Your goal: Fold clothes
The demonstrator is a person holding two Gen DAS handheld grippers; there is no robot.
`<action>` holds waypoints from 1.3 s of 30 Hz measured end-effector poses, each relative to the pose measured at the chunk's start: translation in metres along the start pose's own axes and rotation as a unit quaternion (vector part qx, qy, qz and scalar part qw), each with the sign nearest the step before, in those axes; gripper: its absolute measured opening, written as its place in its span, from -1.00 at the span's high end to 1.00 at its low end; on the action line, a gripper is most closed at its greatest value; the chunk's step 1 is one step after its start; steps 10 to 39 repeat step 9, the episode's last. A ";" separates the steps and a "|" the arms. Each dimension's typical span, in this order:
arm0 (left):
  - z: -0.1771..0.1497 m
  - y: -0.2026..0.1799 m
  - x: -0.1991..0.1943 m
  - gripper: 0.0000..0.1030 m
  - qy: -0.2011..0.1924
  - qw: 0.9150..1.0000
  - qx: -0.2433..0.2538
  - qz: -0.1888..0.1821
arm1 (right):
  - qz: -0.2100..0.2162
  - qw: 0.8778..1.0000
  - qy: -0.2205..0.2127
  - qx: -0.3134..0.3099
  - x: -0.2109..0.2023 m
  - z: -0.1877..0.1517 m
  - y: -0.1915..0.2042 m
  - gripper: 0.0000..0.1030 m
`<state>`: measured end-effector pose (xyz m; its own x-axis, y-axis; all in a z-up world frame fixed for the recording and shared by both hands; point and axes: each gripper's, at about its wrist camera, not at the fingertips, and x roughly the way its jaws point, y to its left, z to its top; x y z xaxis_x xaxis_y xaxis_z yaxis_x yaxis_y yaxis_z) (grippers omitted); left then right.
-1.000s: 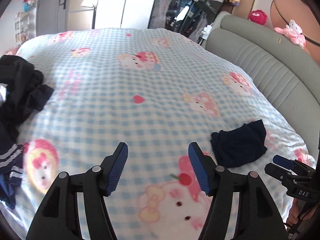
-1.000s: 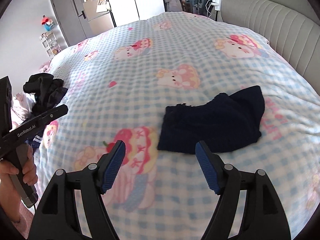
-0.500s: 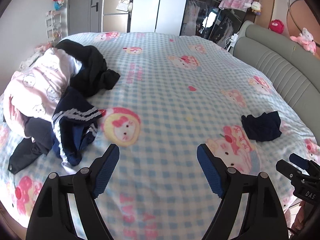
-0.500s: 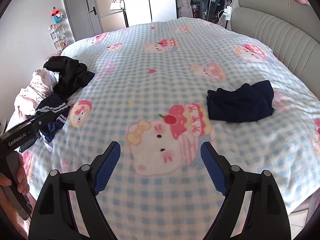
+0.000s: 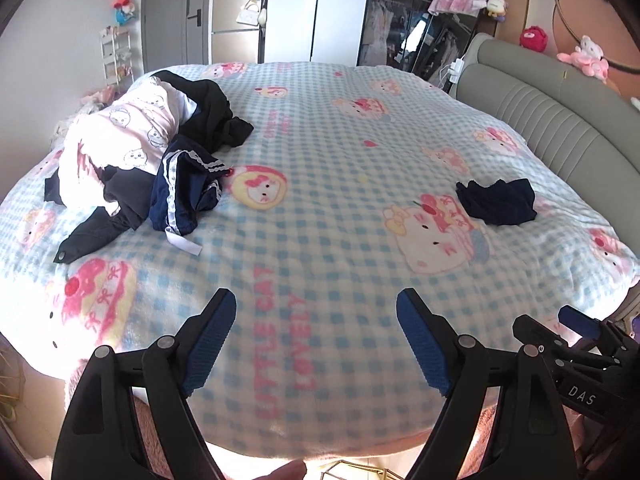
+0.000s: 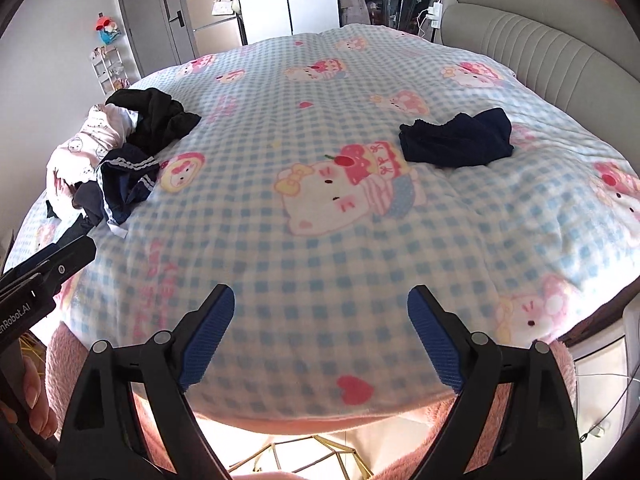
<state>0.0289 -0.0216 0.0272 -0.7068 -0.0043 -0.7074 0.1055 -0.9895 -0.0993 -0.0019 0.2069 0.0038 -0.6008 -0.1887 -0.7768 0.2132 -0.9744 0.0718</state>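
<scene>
Two grippers hang over the near edge of the bed [image 5: 320, 128], and I hold nothing in either. My left gripper [image 5: 316, 340] has its jaws spread wide, blue pads [image 5: 210, 344] apart over the checked cartoon blanket [image 5: 344, 240]; my right gripper [image 6: 320, 336] is likewise released, its pads [image 6: 436, 340] apart above the blanket's pink hem.

In the left wrist view, a folded dark navy garment [image 5: 498, 202] lies flat on the blanket at about two o'clock, near the grey padded headboard [image 5: 560, 120]. At ten o'clock sits an unsorted heap [image 5: 136, 160]: a pink printed top [image 5: 120, 136], a black garment [image 5: 212, 120] and navy shorts with white stripes [image 5: 180, 192], all touching and overlapping.

In the right wrist view the folded navy piece [image 6: 456, 144] rests at one o'clock, well apart from the heap [image 6: 120, 160] at ten o'clock.
</scene>
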 end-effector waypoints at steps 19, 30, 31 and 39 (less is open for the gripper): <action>-0.007 -0.003 -0.003 -0.64 -0.001 1.000 -0.004 -0.005 | 0.004 1.000 -0.004 -0.011 -0.004 -0.004 0.002 -0.76; -0.007 -0.003 -0.003 -0.64 -0.001 1.000 -0.004 -0.005 | 0.004 1.000 -0.004 -0.011 -0.004 -0.004 0.002 -0.76; -0.007 -0.003 -0.003 -0.64 -0.001 1.000 -0.004 -0.005 | 0.004 1.000 -0.004 -0.011 -0.004 -0.004 0.002 -0.76; -0.007 -0.003 -0.003 -0.64 -0.001 1.000 -0.004 -0.005 | 0.004 1.000 -0.004 -0.011 -0.004 -0.004 0.002 -0.76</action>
